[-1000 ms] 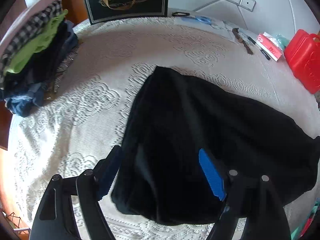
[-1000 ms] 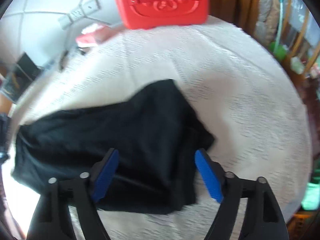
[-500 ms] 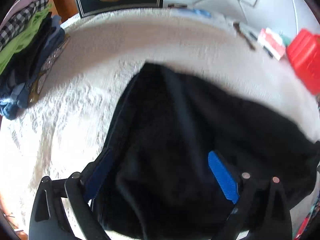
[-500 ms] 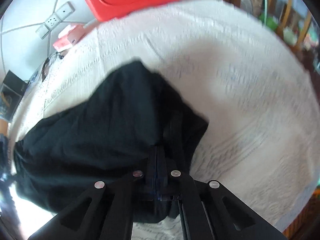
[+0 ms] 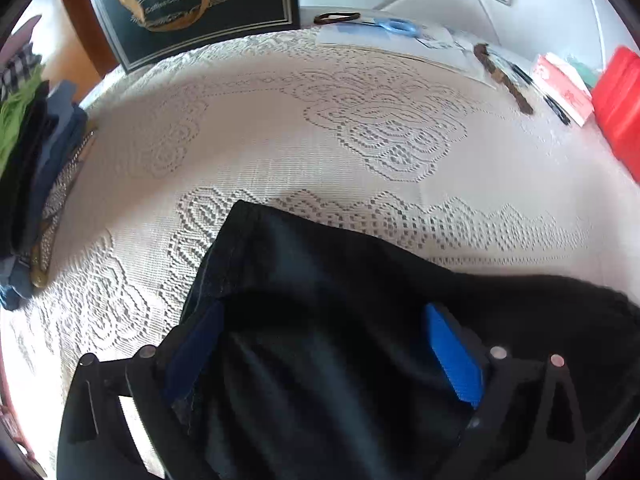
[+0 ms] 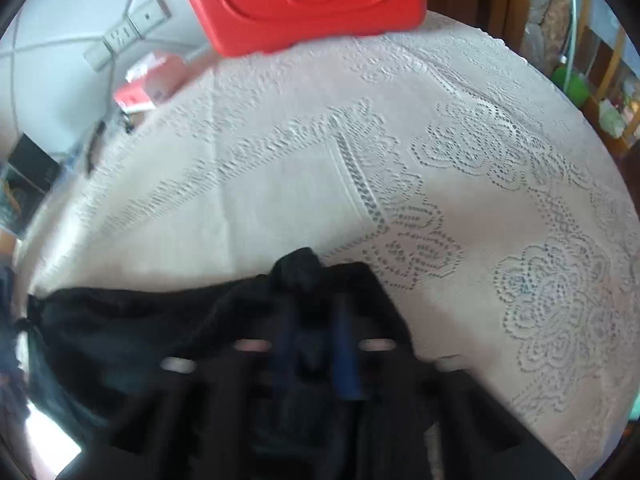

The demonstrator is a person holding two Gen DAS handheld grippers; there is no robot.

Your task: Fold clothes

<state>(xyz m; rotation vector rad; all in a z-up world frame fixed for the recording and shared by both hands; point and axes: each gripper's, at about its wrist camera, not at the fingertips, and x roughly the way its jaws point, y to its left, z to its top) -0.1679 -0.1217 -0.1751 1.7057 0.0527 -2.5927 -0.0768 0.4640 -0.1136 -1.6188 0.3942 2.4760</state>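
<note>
A black garment (image 5: 340, 264) lies crumpled on the lace tablecloth (image 5: 320, 140), near its front edge. My left gripper (image 5: 324, 312) is low over the garment's left end. Its jaws are opening wide, with the cloth lying between the blue pads (image 5: 452, 360) but not pressed by them. In the right wrist view the black garment (image 6: 140, 320) stretches off to the left. My right gripper (image 6: 316, 312) has its pads pressed on a bunched fold at the garment's right end. Its jaws are opening by a hair, and that view is blurred.
A pile of folded clothes (image 5: 24, 152) sits at the left edge. A black gift bag (image 5: 196, 12), scissors (image 5: 396, 26), a pink box (image 5: 560, 88) and a red case (image 6: 304, 4) line the far side by the wall.
Both grippers moved forward and down over the garment. The right gripper went from wide open to shut on a fold of it. The left gripper's jaws spread wider.
</note>
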